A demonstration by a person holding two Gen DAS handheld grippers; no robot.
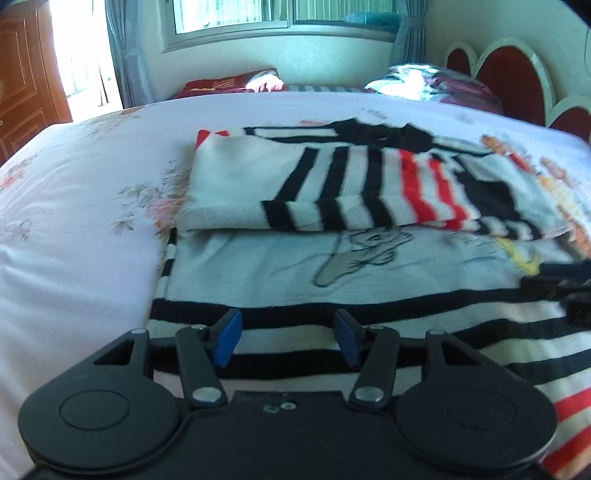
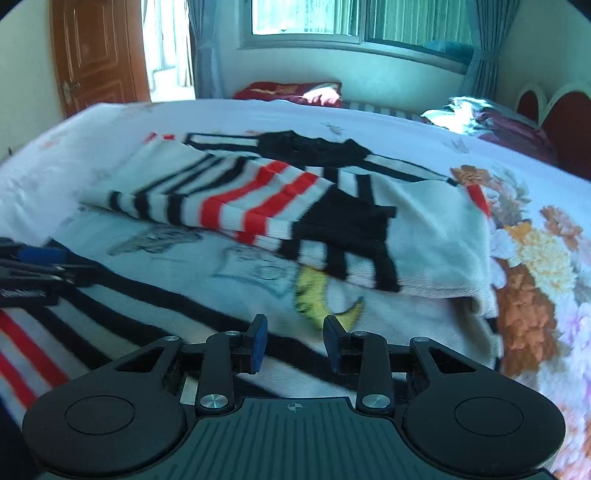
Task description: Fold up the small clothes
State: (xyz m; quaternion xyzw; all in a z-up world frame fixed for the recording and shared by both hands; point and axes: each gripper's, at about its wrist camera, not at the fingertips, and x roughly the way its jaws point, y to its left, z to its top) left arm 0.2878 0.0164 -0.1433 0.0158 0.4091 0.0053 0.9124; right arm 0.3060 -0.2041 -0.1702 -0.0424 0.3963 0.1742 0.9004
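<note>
Striped sweater (image 1: 332, 184) beneath both grippers' fingers (image 1: 229, 341)

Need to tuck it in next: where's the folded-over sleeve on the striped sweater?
In both views the sleeve lies across the sweater's upper half, ahead of both tongs, above the cartoon print.

This was a home bedroom: a wide bed under a white floral sheet (image 1: 92, 177), a scalloped red-and-cream headboard (image 1: 517, 77) at far right, grey-curtained window (image 2: 332, 22) beyond, brown panelled wooden door (image 2: 96, 55) far left.
</note>
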